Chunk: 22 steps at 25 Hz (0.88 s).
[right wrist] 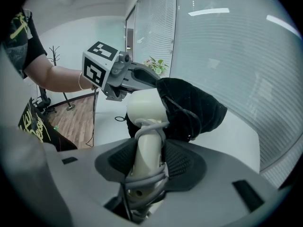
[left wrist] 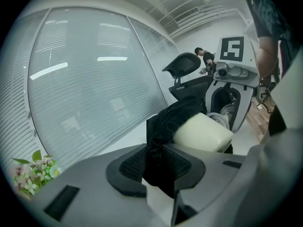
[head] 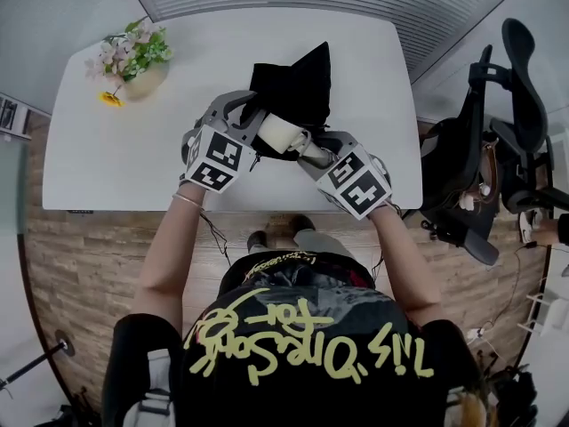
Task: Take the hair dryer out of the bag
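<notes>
- Black soft cloth bag (head: 298, 83) sits at the middle of the white rectangular table (head: 222, 43), with its mouth turned towards you and one far corner standing up in a peak. Whether its underside rests on the tabletop cannot be told.
- Cream-white plastic hair dryer (head: 280, 133) is partly out of the bag. Its rounded body shows at the mouth, while the far end of the body is covered by black cloth.
- Your left gripper (left wrist: 156, 162) is clenched on a fold of the bag's cloth at the mouth. The cloth fills the gap between the ribbed pads. The hair dryer's body lies just beyond the jaws, not between them.
- Your right gripper (right wrist: 150, 162) grasps the hair dryer by its handle, with one pad pressed on each side.
- Grey cord (right wrist: 149, 124) is wound round the handle and runs through that same grip.
- You hold both grippers close together over the near half of the table, with the hair dryer between them.
- Tan round pot of pink and white flowers (head: 133, 60) stands at the table's far left corner, well apart from the bag.
- Black office chair (head: 507, 132) stands on the floor to the right of the table.
</notes>
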Motion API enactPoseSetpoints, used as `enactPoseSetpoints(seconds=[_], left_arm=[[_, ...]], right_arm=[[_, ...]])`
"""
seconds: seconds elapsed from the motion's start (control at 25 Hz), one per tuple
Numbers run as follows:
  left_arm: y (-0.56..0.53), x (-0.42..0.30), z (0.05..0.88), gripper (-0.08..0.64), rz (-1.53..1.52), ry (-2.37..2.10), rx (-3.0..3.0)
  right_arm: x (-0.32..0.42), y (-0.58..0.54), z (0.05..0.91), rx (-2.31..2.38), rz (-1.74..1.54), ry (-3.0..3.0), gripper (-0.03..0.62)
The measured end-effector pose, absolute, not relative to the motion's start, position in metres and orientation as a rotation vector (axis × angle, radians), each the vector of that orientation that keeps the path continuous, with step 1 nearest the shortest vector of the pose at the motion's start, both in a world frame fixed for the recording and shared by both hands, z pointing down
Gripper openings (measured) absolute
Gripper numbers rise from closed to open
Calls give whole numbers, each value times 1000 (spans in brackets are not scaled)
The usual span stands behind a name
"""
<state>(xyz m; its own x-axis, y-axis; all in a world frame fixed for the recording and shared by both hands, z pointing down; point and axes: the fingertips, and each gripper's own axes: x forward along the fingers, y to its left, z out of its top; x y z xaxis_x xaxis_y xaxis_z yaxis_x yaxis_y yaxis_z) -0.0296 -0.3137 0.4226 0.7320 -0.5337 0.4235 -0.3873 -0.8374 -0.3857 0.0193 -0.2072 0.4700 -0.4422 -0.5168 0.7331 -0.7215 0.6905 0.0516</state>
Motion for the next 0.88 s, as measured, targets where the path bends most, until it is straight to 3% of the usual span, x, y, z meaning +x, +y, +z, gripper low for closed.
enactPoseSetpoints(seconds=[0.44,0.64,0.88], left_arm=[[-260,-55,416,204,-818,662,-2792],[-259,-61,450,138,-995,688,-2711],[-292,-65,438,29,-916,838,-2674]], right_arm=[[38,-218,464,1011,402,-2169,189],[31,-216,459,973,403,-2196,189],[24,-208,457,887,368,-2224,189]])
